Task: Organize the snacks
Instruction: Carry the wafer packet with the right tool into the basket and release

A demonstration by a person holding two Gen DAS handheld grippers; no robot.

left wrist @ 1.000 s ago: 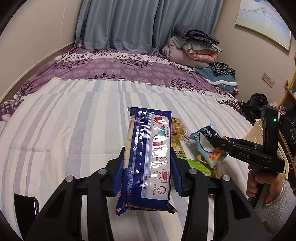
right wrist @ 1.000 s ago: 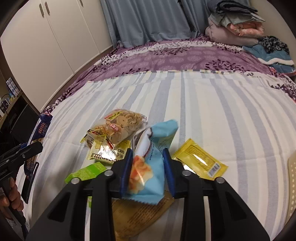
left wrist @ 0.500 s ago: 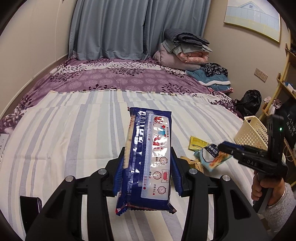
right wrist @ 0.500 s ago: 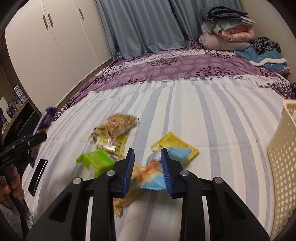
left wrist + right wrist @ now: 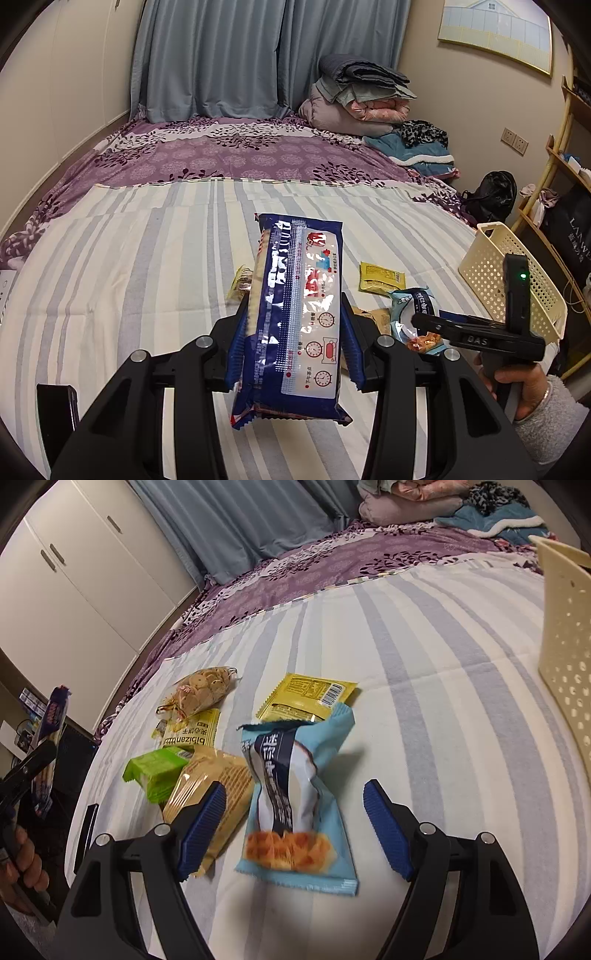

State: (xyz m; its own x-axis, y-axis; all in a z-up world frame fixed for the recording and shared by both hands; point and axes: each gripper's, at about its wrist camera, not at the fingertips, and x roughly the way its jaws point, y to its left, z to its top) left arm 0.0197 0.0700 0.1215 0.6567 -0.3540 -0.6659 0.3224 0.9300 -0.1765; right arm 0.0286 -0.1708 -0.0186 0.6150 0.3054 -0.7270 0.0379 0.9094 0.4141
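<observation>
Since a moment ago my right hand-held gripper [image 5: 295, 823] has let go — its blue pads now stand wide apart, and the light-blue snack packet [image 5: 295, 794] that was pinched between them lies free on the bed [image 5: 443, 664], between the pads but touching neither. Largest around me is that striped bed cover, with a purple floral stretch beyond it. At the right edge stands the cream perforated basket [image 5: 565, 657], well apart from the packets. My left hand-held gripper [image 5: 291, 347] is clamped on the long dark-blue biscuit pack [image 5: 295, 314], held upright above the bed. Beside the light-blue packet lie the others in a loose cluster: a tan packet [image 5: 214, 786] touching its left side, a yellow sachet [image 5: 306, 698] just behind it, a clear bag of round crackers [image 5: 199, 694] further back, a yellow-labelled packet [image 5: 192, 734] below that — and a small green packet [image 5: 159, 771] at the left.
</observation>
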